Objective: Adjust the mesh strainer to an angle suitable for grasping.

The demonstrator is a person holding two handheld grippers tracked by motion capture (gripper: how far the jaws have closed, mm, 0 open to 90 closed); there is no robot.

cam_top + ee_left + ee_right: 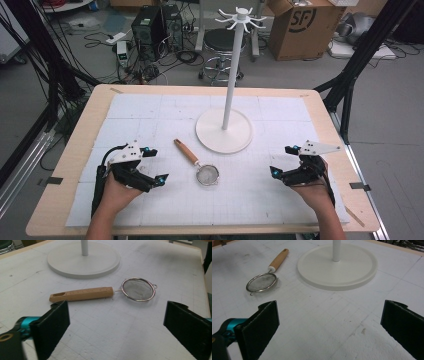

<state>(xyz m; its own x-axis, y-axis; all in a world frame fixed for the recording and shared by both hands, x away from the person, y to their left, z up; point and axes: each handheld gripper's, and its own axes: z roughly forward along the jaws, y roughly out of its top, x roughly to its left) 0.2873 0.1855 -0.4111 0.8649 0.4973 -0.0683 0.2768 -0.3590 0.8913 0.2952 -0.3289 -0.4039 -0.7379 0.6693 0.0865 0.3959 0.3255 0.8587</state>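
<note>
A small mesh strainer (206,175) with a wooden handle (186,151) lies flat on the white mat, just in front of a white hanging stand (223,129) with a round base and hooks on top. My left gripper (155,165) rests on the mat to the strainer's left, jaws open and empty. In the left gripper view the strainer (137,289) and its handle (81,294) lie beyond the gripper (117,322). My right gripper (282,160) rests at the right, open and empty. The right gripper view has the strainer (261,283) at far left and the stand's base (337,266) ahead of the gripper (329,325).
The white mat (150,110) covers most of the wooden table (75,150). Behind the table stand a stool (225,45), a cardboard box (302,27), computer cases (155,25) and cables. Black frame legs (350,75) flank the table.
</note>
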